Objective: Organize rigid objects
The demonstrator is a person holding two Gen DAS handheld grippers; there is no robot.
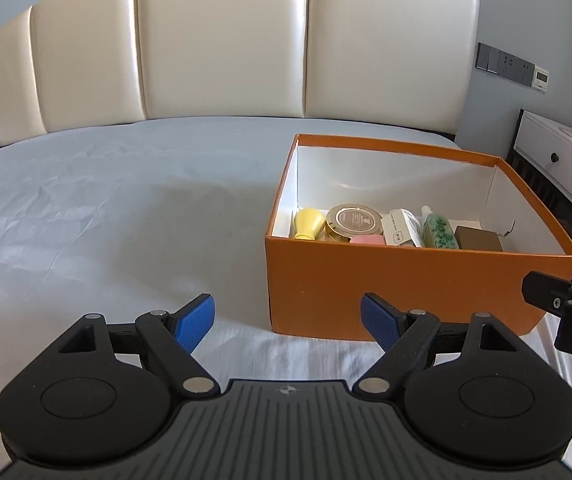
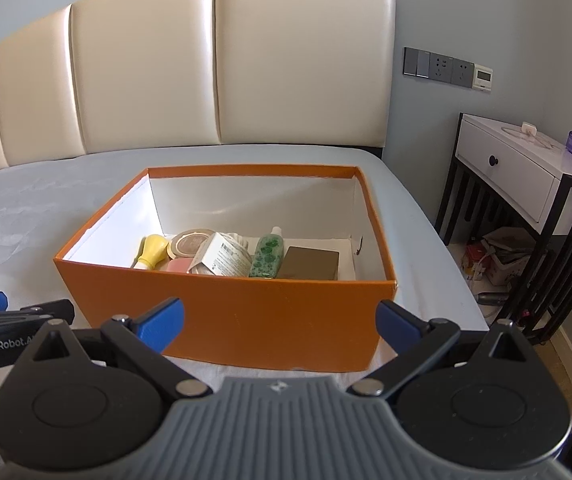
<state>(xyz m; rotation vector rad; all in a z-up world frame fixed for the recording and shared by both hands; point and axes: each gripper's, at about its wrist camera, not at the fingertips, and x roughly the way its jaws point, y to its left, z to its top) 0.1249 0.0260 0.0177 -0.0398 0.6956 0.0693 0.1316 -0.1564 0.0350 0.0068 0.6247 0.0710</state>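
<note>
We take the orange box as our landmark; it sits on the pale blue bedsheet, toward the right side of the bed, with the cream headboard well behind it. Left of the box we see a wide stretch of bare, lightly creased sheet. Our left gripper hovers near the box's front left corner, its 2 blue pads spread wide with nothing between them. Our right gripper hangs just before the box's front wall, jaws likewise wide apart and holding nothing.

Inside the box, all lying along the front wall, we read from left to right: a yellow bulb-shaped piece, a round gold-rimmed tin, a pink block in front of the tin, a white carton, a green patterned bottle and a flat brown box. The back half of the box floor is bare white. The box's right wall stands near the right edge of the mattress. Right of the box, beyond that edge, stands a white nightstand on black legs, with clutter on the floor beneath it.
</note>
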